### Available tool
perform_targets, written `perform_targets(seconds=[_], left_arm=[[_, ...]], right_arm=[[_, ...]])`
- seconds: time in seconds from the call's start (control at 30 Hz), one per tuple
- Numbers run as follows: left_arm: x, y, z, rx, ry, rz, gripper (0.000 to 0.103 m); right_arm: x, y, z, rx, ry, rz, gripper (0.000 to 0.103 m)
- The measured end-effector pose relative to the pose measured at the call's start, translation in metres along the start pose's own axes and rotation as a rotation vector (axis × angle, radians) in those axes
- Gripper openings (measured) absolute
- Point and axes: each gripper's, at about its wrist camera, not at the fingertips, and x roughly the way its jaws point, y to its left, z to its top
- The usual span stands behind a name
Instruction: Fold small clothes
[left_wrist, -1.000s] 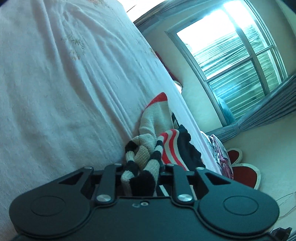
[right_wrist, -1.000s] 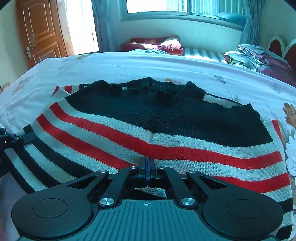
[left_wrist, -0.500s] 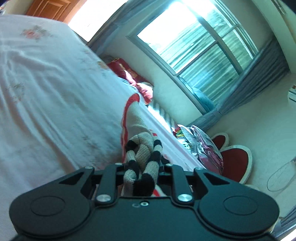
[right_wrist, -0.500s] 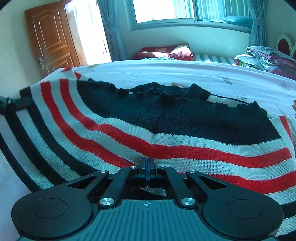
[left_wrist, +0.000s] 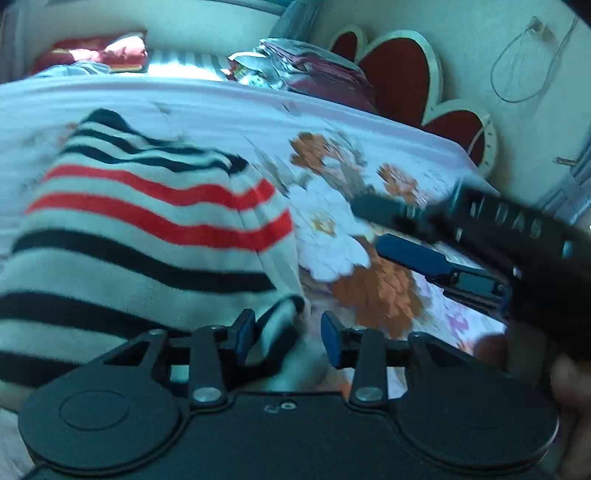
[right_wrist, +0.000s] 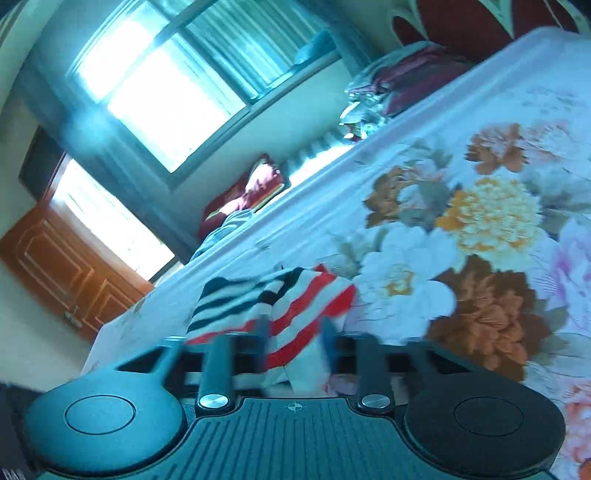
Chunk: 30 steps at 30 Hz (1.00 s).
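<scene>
A small knitted sweater with cream, red and black stripes lies folded over on the floral bedspread. My left gripper is open just above its near right corner, with a bit of the knit between the jaws. My right gripper shows at the right of the left wrist view, open, beside the sweater's right edge. In the right wrist view the right gripper is open over the sweater's near edge; the view is blurred.
A red heart-shaped headboard stands at the bed's far right. Folded clothes and red pillows lie along the far side under the window. A wooden door is at the left.
Both grippers were shut on the sweater's hem and lifting it. They carried it over the garment, opened and let go; the sweater now lies folded with its striped side up.
</scene>
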Motion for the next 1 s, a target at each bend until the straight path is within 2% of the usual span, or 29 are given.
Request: perform_targets(seconds=[0.03, 0.07, 0.13, 0.17, 0.23, 0.27, 0.33, 0.4, 0.47, 0.53, 0.67, 0.7, 0.73, 0.77, 0.8, 0.83, 0.9, 1.0], left_arm=[[-0.013, -0.002, -0.008, 0.006, -0.049, -0.030, 0.039], [-0.027, 0.000, -0.014, 0.016, -0.088, -0.030, 0.038], [-0.059, 0.019, -0.019, 0.003, -0.174, 0.007, 0.035], [-0.076, 0.029, -0.013, 0.000, -0.234, 0.056, 0.035], [-0.090, 0.062, -0.003, -0.010, -0.275, 0.173, 0.033], [-0.092, 0.081, 0.007, -0.048, -0.268, 0.202, 0.033], [-0.094, 0.112, 0.024, -0.115, -0.265, 0.184, 0.036], [-0.087, 0.126, 0.037, -0.127, -0.253, 0.188, 0.038], [-0.081, 0.139, 0.041, -0.149, -0.208, 0.147, 0.041], [-0.070, 0.144, 0.043, -0.145, -0.177, 0.117, 0.052], [-0.042, 0.144, 0.046, -0.068, -0.124, 0.142, 0.059], [-0.034, 0.143, 0.042, -0.032, -0.100, 0.160, 0.058], [-0.028, 0.142, 0.039, 0.007, -0.091, 0.178, 0.052], [-0.028, 0.143, 0.035, 0.025, -0.116, 0.179, 0.050], [-0.032, 0.147, 0.030, 0.008, -0.149, 0.159, 0.043], [-0.039, 0.154, 0.023, -0.029, -0.202, 0.129, 0.030], [-0.052, 0.170, 0.002, -0.114, -0.279, 0.097, 0.022], [-0.058, 0.179, -0.012, -0.126, -0.294, 0.106, 0.022]], right_arm=[[-0.009, -0.009, 0.004, 0.009, -0.016, 0.001, 0.078], [-0.018, -0.015, 0.007, 0.002, -0.010, 0.019, 0.077], [-0.024, -0.018, 0.011, -0.016, 0.020, 0.041, 0.061], [-0.022, -0.018, 0.009, -0.021, 0.042, 0.057, 0.052], [-0.015, -0.015, 0.004, -0.033, 0.081, 0.085, 0.052], [-0.007, -0.012, 0.001, -0.043, 0.105, 0.090, 0.052], [0.020, -0.011, -0.002, -0.040, 0.150, 0.083, 0.052], [0.042, -0.012, 0.000, -0.014, 0.173, 0.078, 0.052], [0.063, -0.013, 0.004, 0.013, 0.212, 0.083, 0.052], [0.077, -0.008, 0.006, -0.022, 0.222, 0.049, 0.052], [0.093, 0.006, 0.005, -0.138, 0.234, -0.007, 0.052], [0.095, 0.013, 0.003, -0.199, 0.219, -0.023, 0.044], [0.096, 0.021, 0.000, -0.254, 0.211, -0.027, 0.035], [0.098, 0.029, -0.003, -0.306, 0.196, -0.036, 0.027], [0.096, 0.038, -0.005, -0.360, 0.177, -0.041, 0.020], [0.094, 0.048, -0.007, -0.415, 0.159, -0.039, 0.016], [0.082, 0.072, -0.012, -0.544, 0.083, 0.012, 0.013], [0.083, 0.086, -0.016, -0.626, 0.037, 0.054, 0.013]])
